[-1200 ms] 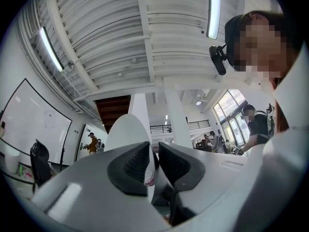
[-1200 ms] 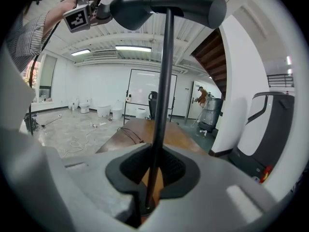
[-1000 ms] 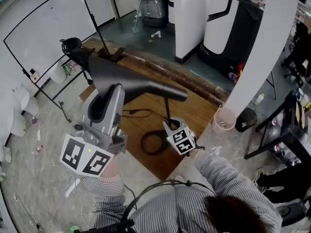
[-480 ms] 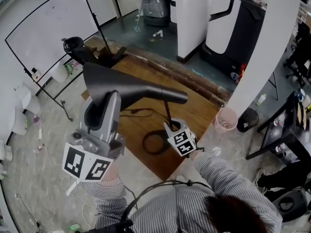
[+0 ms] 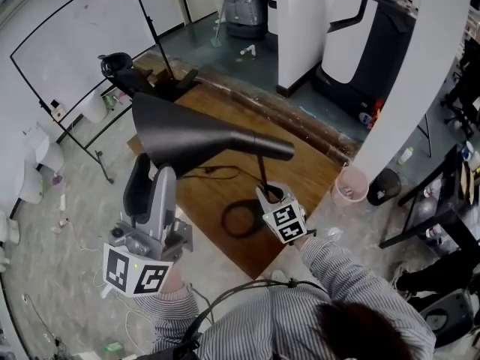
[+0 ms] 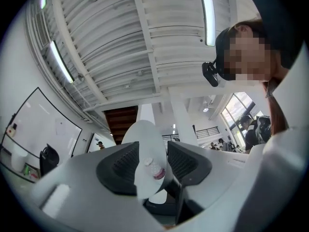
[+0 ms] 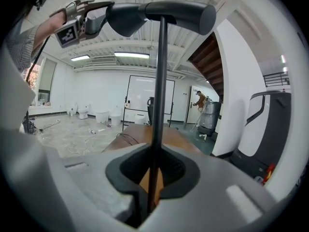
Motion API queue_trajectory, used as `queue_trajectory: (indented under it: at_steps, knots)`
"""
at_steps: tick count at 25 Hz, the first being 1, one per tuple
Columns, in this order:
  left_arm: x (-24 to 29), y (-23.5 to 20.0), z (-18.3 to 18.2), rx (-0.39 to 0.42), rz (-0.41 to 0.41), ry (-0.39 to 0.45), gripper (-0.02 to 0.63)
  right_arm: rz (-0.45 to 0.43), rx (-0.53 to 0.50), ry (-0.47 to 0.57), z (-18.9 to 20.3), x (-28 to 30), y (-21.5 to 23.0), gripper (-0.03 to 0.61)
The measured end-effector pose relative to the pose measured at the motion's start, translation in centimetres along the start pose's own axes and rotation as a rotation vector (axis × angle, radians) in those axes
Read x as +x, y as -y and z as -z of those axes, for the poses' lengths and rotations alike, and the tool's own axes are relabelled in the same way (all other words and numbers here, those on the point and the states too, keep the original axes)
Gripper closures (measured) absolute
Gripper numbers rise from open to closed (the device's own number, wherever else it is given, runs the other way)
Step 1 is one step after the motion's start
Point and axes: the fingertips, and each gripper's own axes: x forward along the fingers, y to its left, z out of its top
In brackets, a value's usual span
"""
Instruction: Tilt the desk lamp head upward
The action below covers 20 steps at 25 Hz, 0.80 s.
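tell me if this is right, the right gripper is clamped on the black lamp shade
Not right. The right gripper is clamped on the lamp's thin black pole, not the black lamp shade; the right gripper view shows the pole running between its closed jaws.

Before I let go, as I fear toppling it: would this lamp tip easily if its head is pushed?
Probably top-heavy: a wide head sits atop a thin pole. The pole looks straight, so likely stiff. The right tool clamped on it should steady it.

Left tool (image 5: 152, 172) opening empty, right (image 5: 264, 193) clamped
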Motion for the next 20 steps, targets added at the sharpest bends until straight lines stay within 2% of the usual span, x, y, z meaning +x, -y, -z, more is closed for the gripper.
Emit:
queue_trajectory:
  at_steps: [3,6,8,11,14,20]
  knots:
    - [-2.9,-1.3,2.1,-0.056,-0.079,0.014,0.396,-0.013,0.018,0.017,0.0,-0.2,0.0,0.534]
    - [-4.9,-2.4,4.1,-0.094,-0.146,0.002,0.393,-0.033,0.025,0.030,-0.1,-0.2,0.3,0.534]
    - [-5.3,-2.2,5.3,-0.108,-0.151,-0.025,0.392,-0.037,0.032,0.068,-0.6,-0.6,0.5,0.534]
    - [-5.6,-1.3,8.2,-0.126,-0.141,-0.103,0.391,-0.052,0.028,0.124,-1.9,-1.7,0.6,0.512]
    - [-6.1,0.4,12.8,-0.168,-0.115,-0.219,0.403,-0.050,0.021,0.179,-3.1,-4.4,0.8,0.512]
    - [-6.6,7.1,23.3,-0.354,0.027,-0.415,0.501,-0.054,0.082,0.245,-5.6,-10.8,-0.7,0.527]
